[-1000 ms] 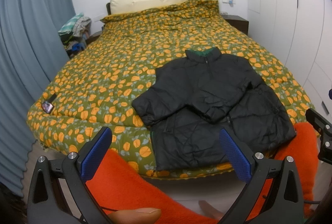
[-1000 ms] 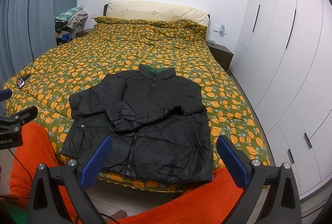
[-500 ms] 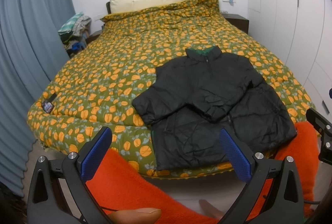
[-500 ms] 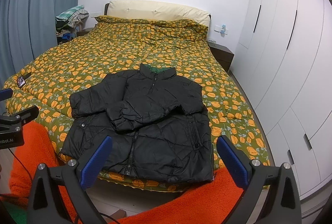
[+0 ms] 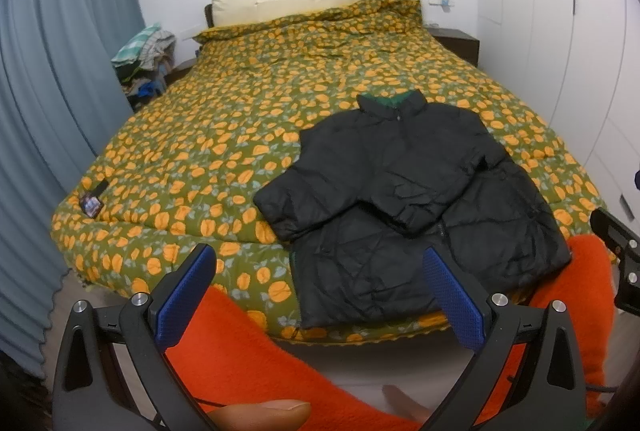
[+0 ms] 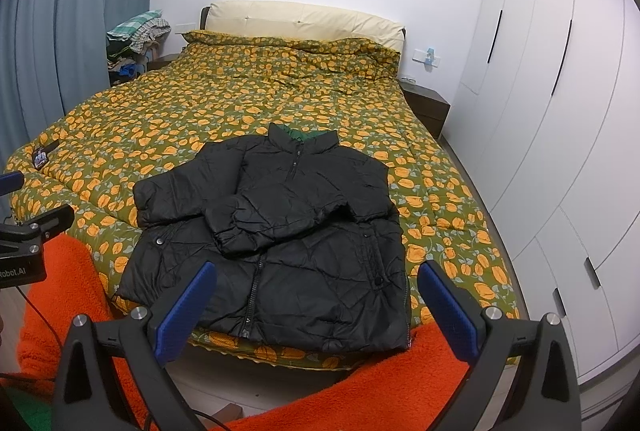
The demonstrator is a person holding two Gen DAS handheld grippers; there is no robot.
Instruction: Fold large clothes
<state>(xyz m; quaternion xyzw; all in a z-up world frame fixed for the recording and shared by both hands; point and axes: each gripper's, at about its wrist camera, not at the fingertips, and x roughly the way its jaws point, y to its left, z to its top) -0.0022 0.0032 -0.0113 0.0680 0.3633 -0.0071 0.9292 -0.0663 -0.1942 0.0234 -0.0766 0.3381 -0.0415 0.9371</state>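
Note:
A black puffer jacket (image 5: 404, 191) (image 6: 288, 227) lies front up near the foot of the bed, collar away from me, both sleeves crossed over its chest. My left gripper (image 5: 320, 263) hangs open in front of the bed's foot, short of the jacket's hem, with nothing between its blue pads. Held back the same way, my right gripper (image 6: 316, 283) is open and empty, its fingers framing the hem. Each gripper shows at the edge of the other's view.
The bed (image 6: 240, 103) carries a green quilt with orange flowers and a cream headboard (image 6: 304, 19). A small dark phone-like object (image 5: 91, 204) lies at the quilt's near left corner. Orange fleece sleeves (image 5: 256, 351) fill the foreground. White wardrobes (image 6: 560, 111) stand right, blue curtains (image 5: 48, 111) left.
Both grippers stay open and nearly still; the views have shifted very slightly. The jacket has not moved.

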